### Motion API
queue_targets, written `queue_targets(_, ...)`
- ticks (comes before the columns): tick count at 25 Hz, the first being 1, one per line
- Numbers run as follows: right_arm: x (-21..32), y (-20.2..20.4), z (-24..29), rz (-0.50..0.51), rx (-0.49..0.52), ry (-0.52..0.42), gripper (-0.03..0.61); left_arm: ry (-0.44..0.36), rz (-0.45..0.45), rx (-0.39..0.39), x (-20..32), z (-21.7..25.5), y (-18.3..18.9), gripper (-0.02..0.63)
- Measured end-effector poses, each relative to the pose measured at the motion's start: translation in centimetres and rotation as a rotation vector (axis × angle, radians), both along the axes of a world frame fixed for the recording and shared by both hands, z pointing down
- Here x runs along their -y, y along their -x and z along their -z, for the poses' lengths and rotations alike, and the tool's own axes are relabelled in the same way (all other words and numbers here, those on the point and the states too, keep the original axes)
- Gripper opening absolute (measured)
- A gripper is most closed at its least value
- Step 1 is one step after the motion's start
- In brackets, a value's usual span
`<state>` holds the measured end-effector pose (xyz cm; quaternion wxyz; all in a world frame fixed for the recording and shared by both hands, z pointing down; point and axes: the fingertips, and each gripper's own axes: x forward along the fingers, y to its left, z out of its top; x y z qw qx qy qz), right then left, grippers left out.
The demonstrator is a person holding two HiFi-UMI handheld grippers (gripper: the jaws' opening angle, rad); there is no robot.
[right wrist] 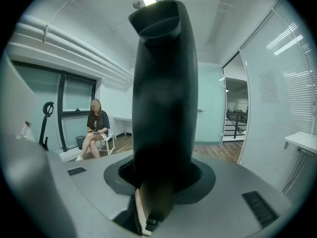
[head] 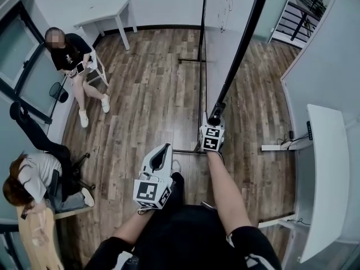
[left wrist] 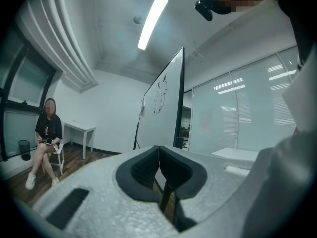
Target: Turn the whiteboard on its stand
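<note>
The whiteboard (head: pixel 225 32) stands on a black wheeled stand (head: pixel 188 59); from the head view I see it edge-on, its black frame (head: pixel 239 49) running down toward me. My right gripper (head: pixel 216 112) is shut on that frame's near edge. In the right gripper view the dark frame (right wrist: pixel 163 83) fills the middle, clamped between the jaws of the right gripper (right wrist: pixel 158 180). My left gripper (head: pixel 162 151) hangs free to the left of the board, shut, with nothing in it. In the left gripper view the left gripper's (left wrist: pixel 158 155) pads meet, and the whiteboard (left wrist: pixel 163 98) stands ahead at an angle.
A person sits on a white chair (head: pixel 70 55) at the left wall beside a white table (head: pixel 107 16). Another person (head: pixel 34 179) sits at lower left. A white desk (head: pixel 323 173) lines the right wall. The stand's foot bar (head: pixel 185 151) lies by my feet.
</note>
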<state>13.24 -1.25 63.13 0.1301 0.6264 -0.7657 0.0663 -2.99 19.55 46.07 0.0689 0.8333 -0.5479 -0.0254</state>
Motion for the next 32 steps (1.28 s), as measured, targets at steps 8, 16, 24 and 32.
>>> queue_targets(8,-5.6,-0.3,0.2,0.005,0.003,0.000,0.150,-0.005,0.017,0.006,-6.4,0.2,-0.1,0.017)
queue_targets(16,-10.5,-1.1,0.0,0.011,0.008,0.025,0.152,-0.006,0.030,0.021,-11.8,1.0,-1.3,0.017)
queue_targets(24,-14.9,-1.4,-0.2,0.012,0.008,0.031,0.152,0.007,0.024,0.024,-14.6,1.7,-2.0,0.017)
queue_targets(32,-19.2,-2.4,0.8,0.013,0.014,0.026,0.152,0.029,-0.040,0.002,-15.6,1.2,-4.0,0.017)
